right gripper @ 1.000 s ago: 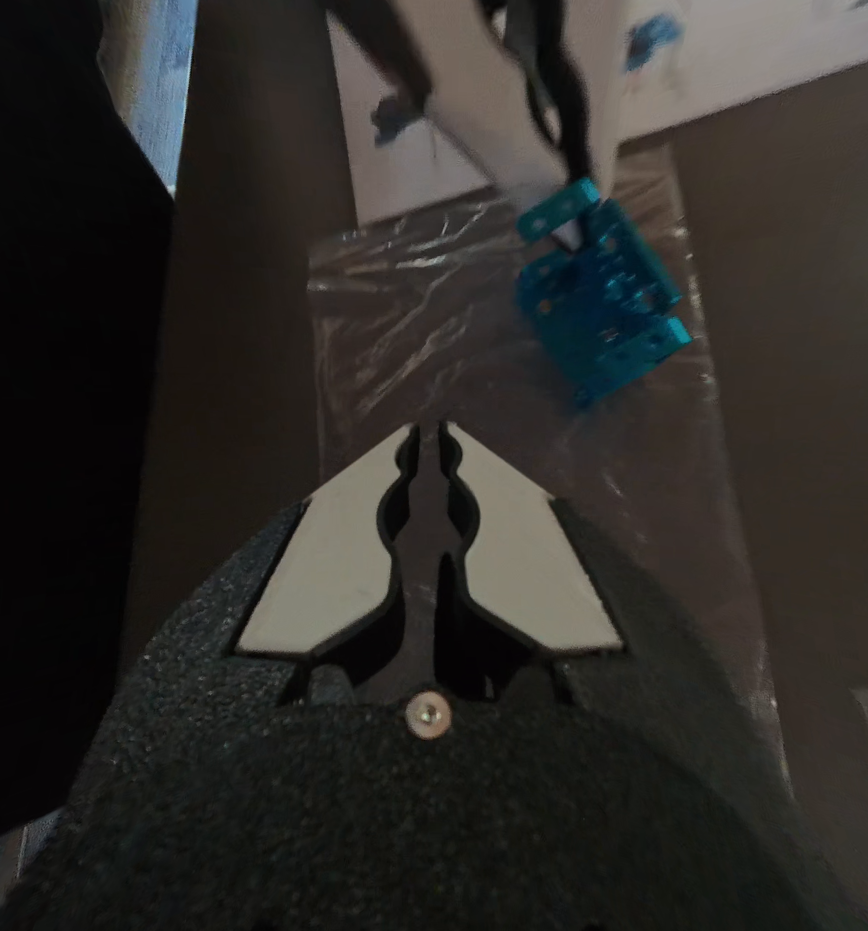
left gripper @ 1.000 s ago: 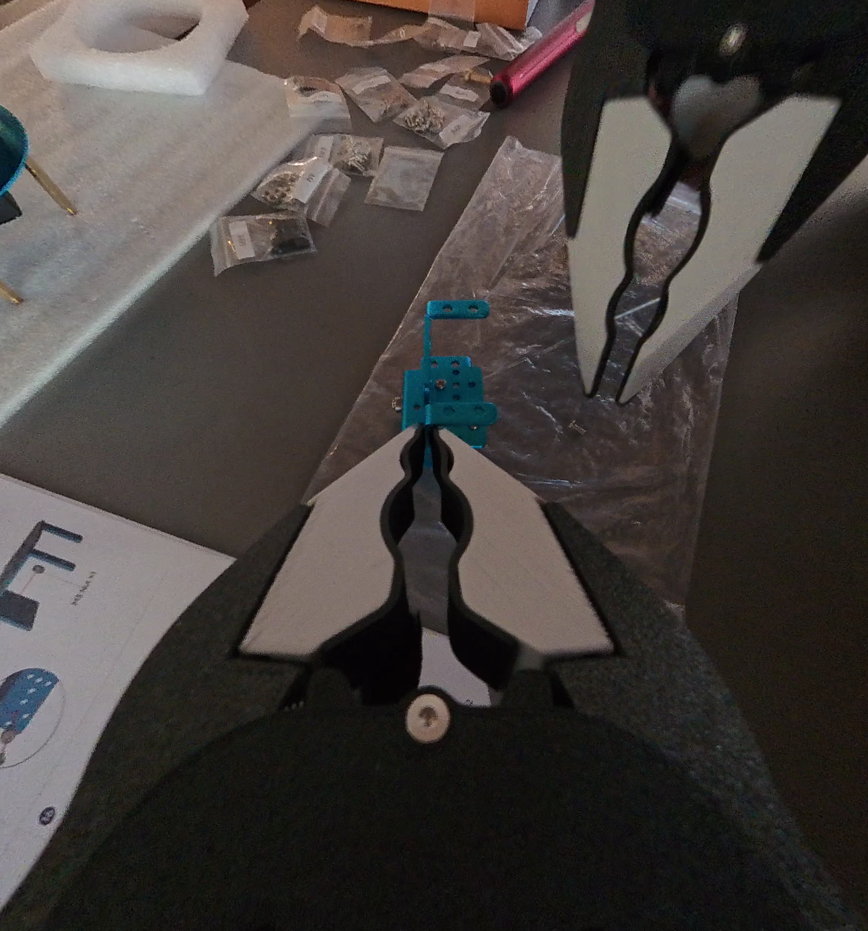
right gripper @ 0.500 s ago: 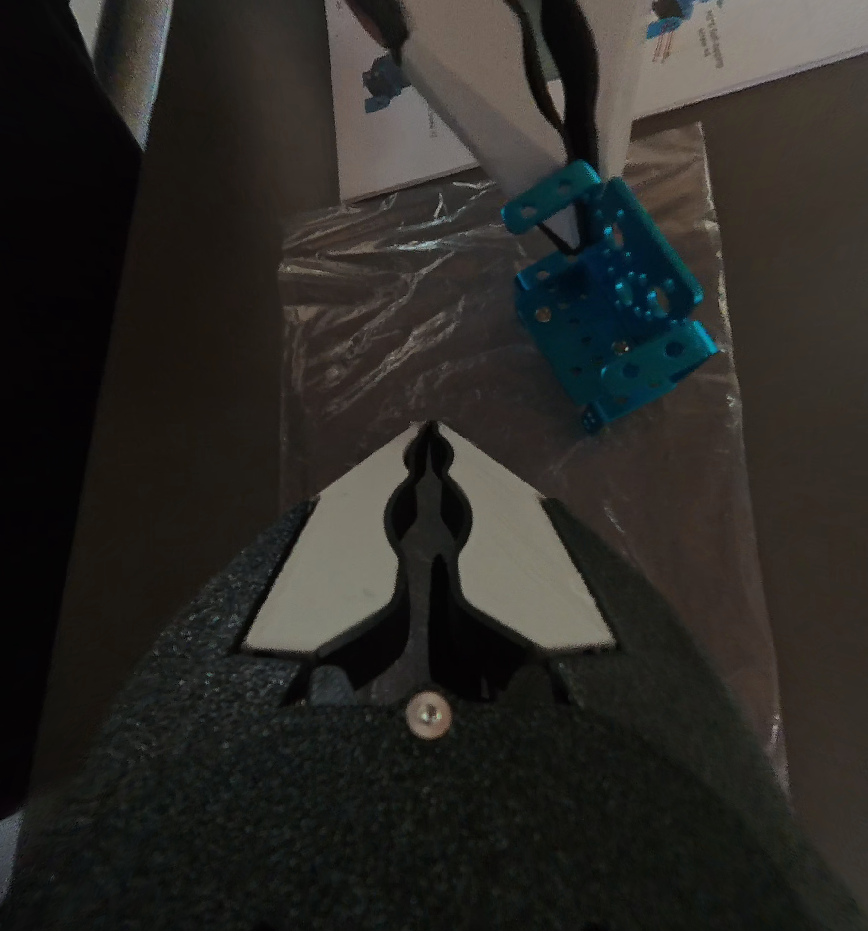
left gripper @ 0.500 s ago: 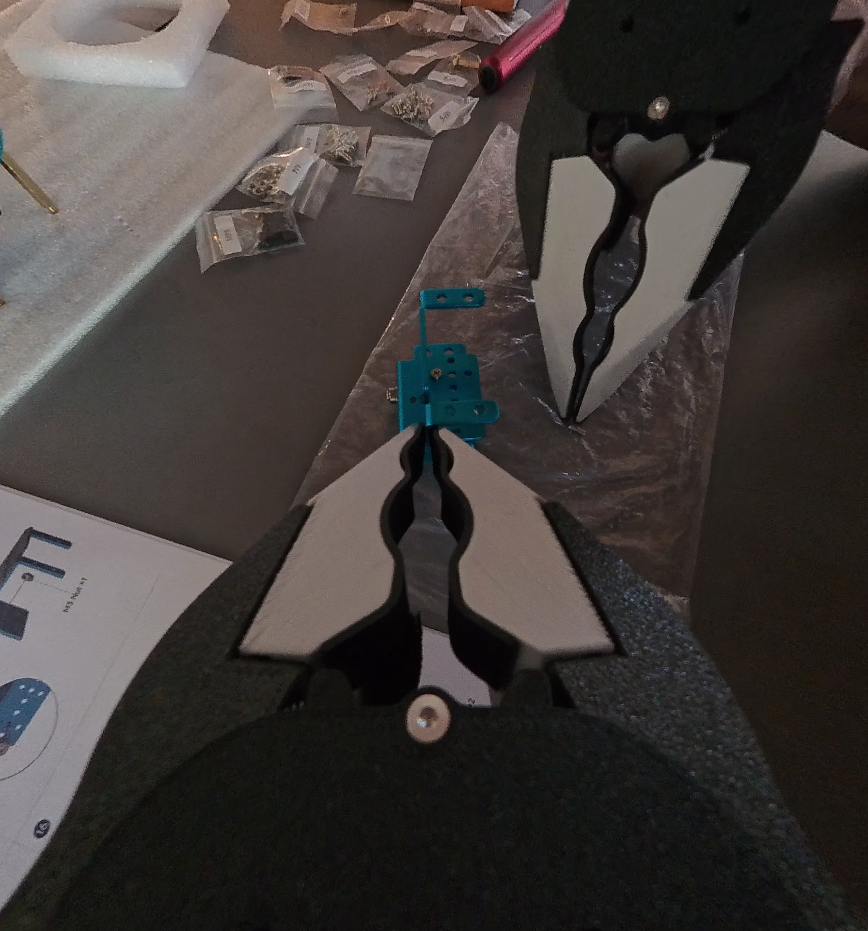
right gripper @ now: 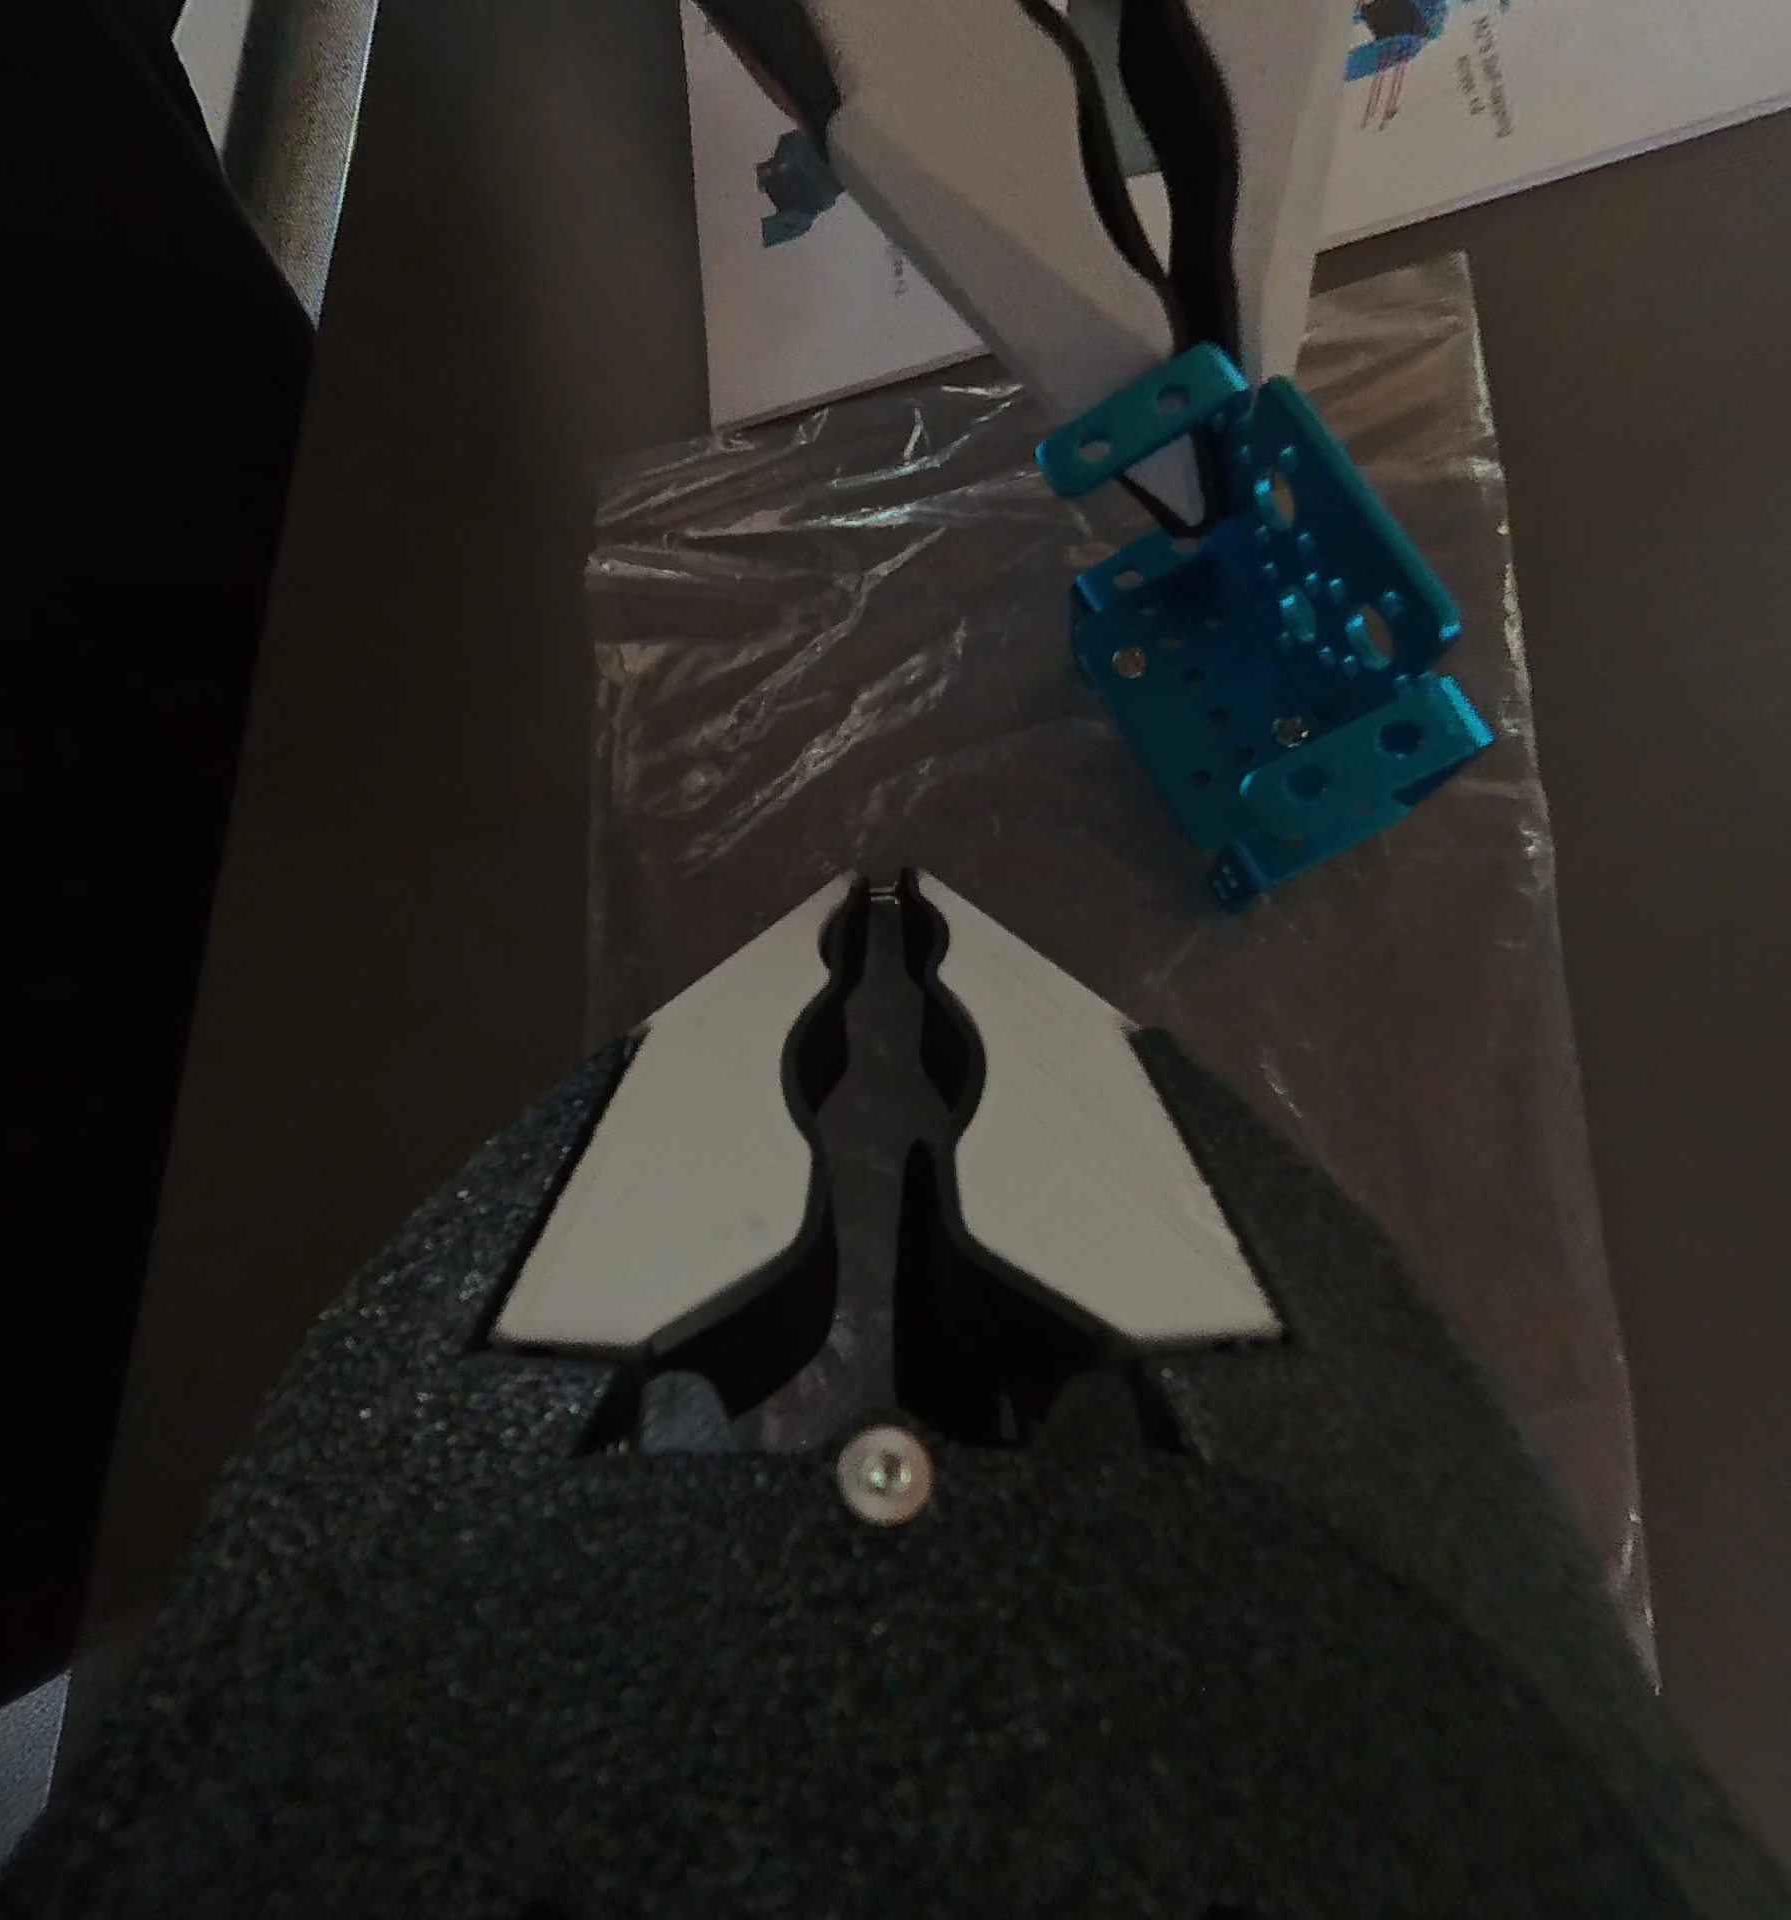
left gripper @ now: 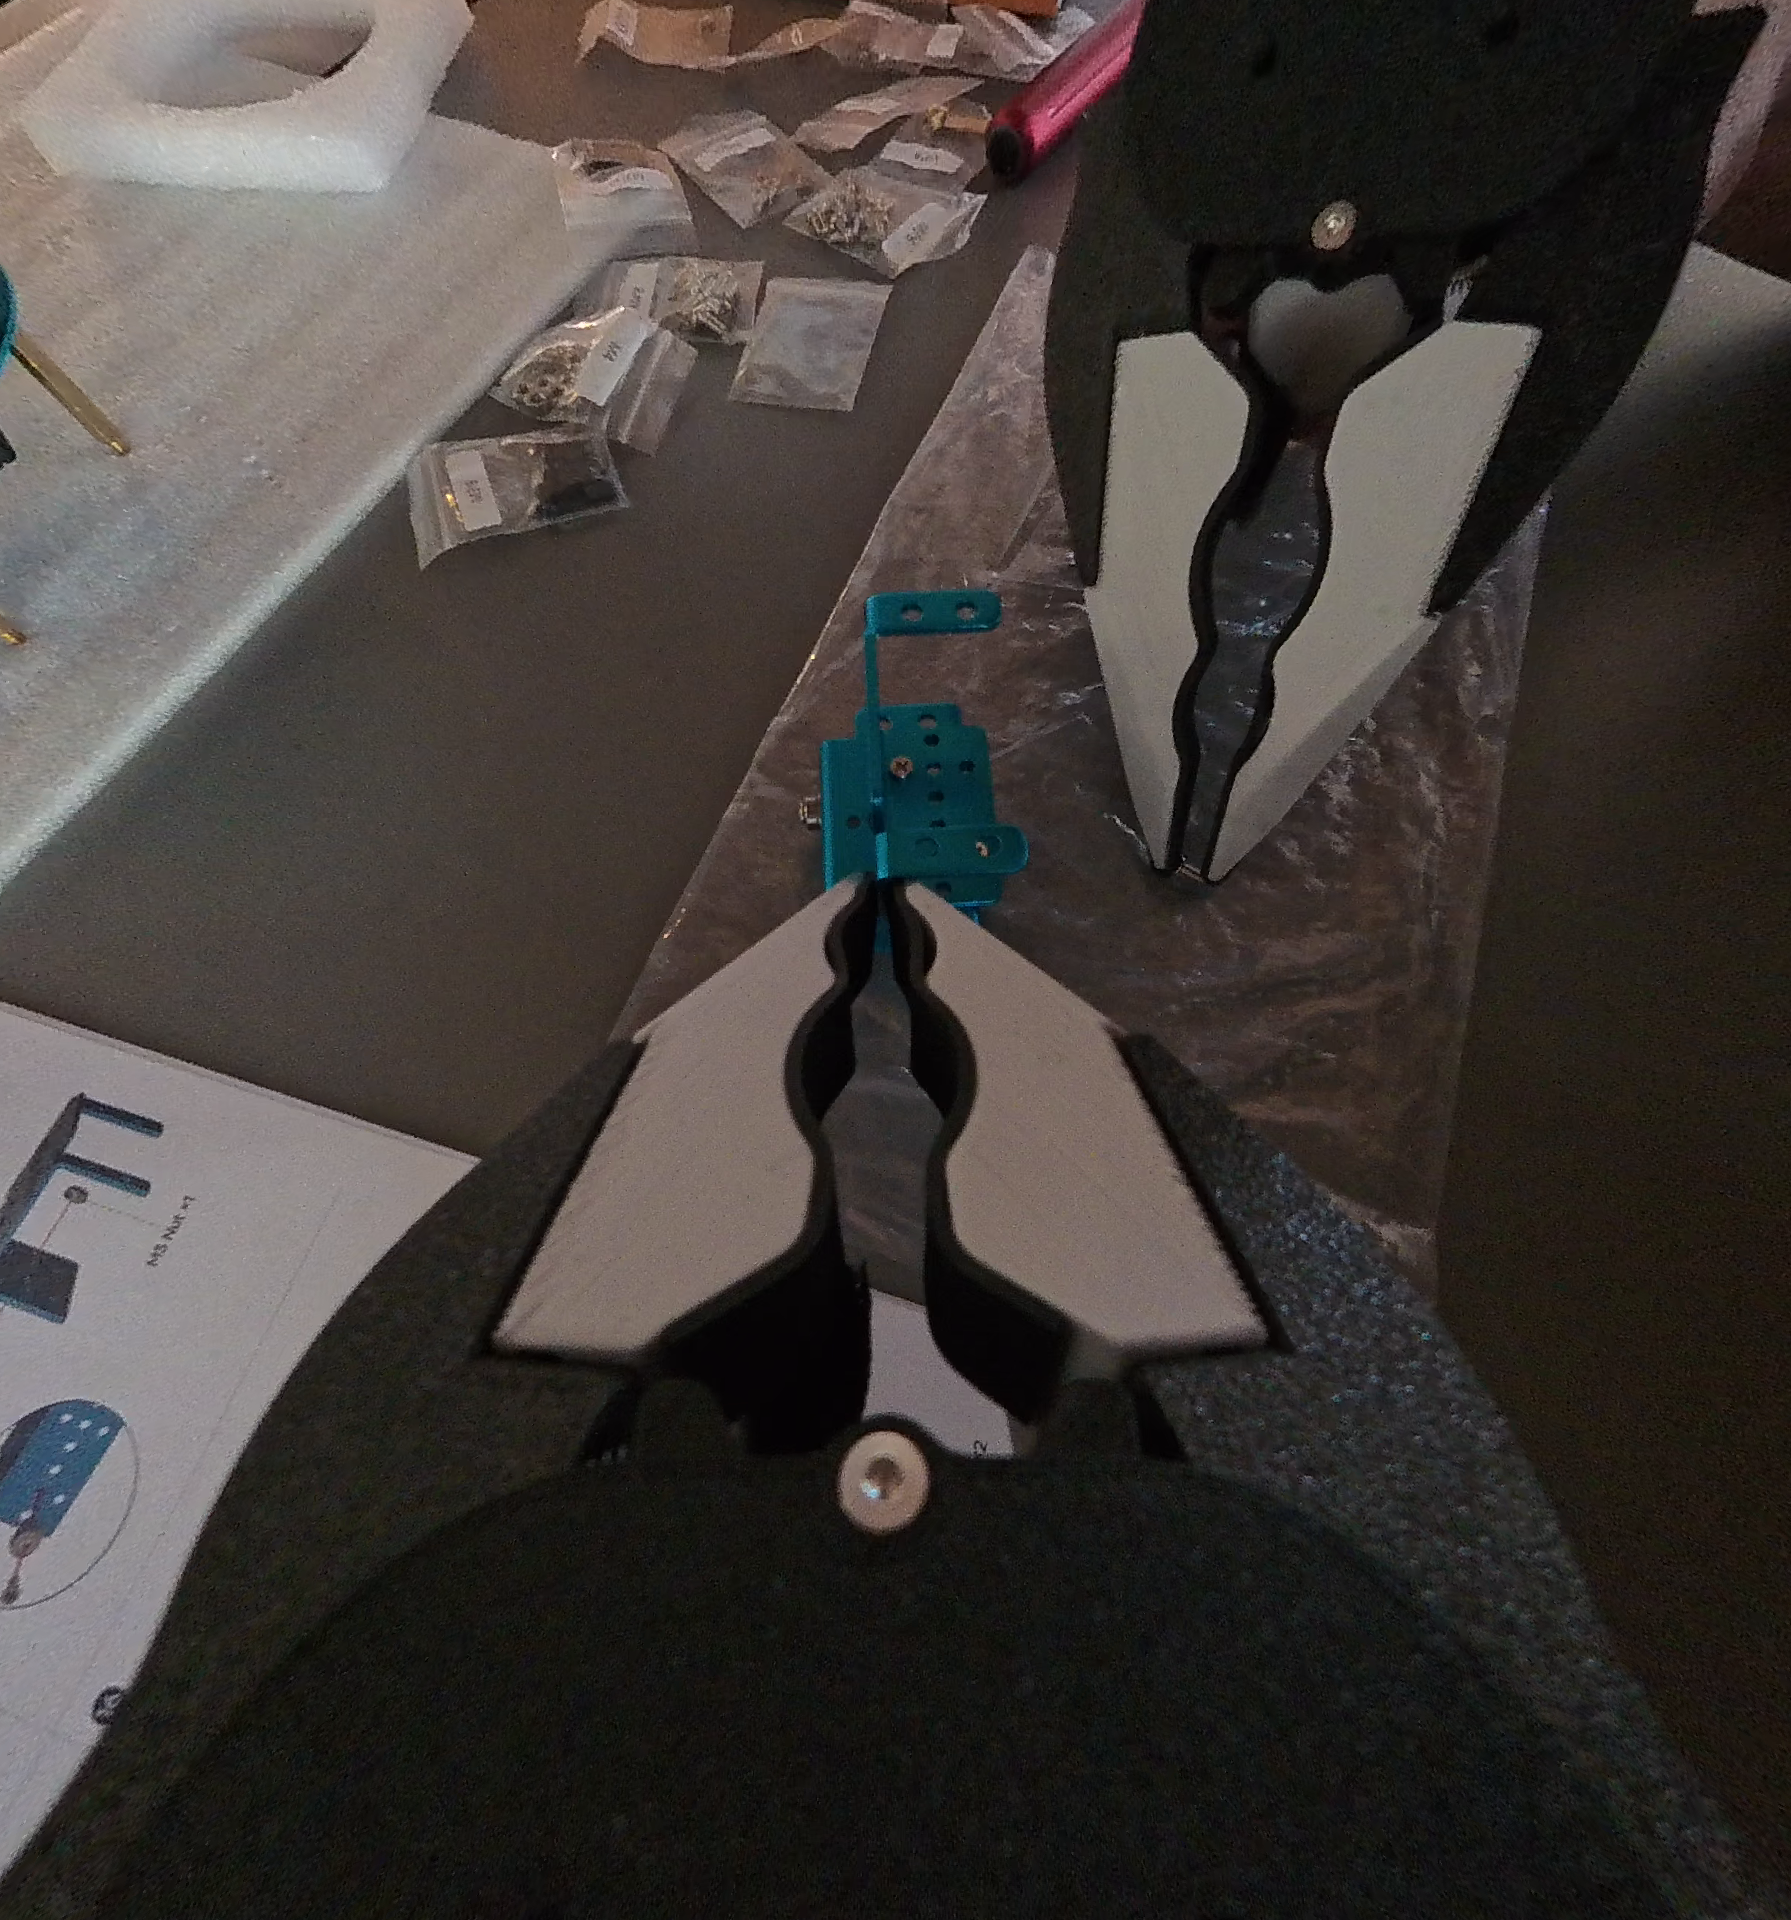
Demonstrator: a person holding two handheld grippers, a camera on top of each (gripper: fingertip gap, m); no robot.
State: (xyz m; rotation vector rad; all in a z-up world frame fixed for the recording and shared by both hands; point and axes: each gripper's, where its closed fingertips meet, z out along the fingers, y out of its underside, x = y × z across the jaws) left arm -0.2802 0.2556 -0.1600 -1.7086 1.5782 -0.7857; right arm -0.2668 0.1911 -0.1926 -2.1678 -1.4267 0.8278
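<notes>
My left gripper [left gripper: 883, 883] is shut on the edge of a blue perforated metal bracket assembly [left gripper: 922, 790] and holds it upright over a clear plastic sheet [left gripper: 1286, 987]. The assembly also shows in the right wrist view [right gripper: 1275, 665], with the left gripper [right gripper: 1197, 499] clamped on its upper plate. My right gripper [right gripper: 883, 883] points down at the sheet [right gripper: 787, 644], its tips pinched on a tiny metal screw [right gripper: 883, 888]. In the left wrist view the right gripper [left gripper: 1189, 868] stands to the right of the assembly, apart from it.
A white instruction sheet [left gripper: 143, 1247] lies at the near left on the dark table. Several small bags of hardware [left gripper: 808, 332] lie beyond. A white foam block [left gripper: 226, 94] rests on a foam sheet [left gripper: 195, 343]. A magenta tool handle [left gripper: 1062, 99] lies at the back. The grippers' ends are close to 8 centimeters from one another.
My right gripper has come down to the plastic sheet and closed its tips on the small screw that lay there. My left gripper still holds the blue assembly, hardly moved.
</notes>
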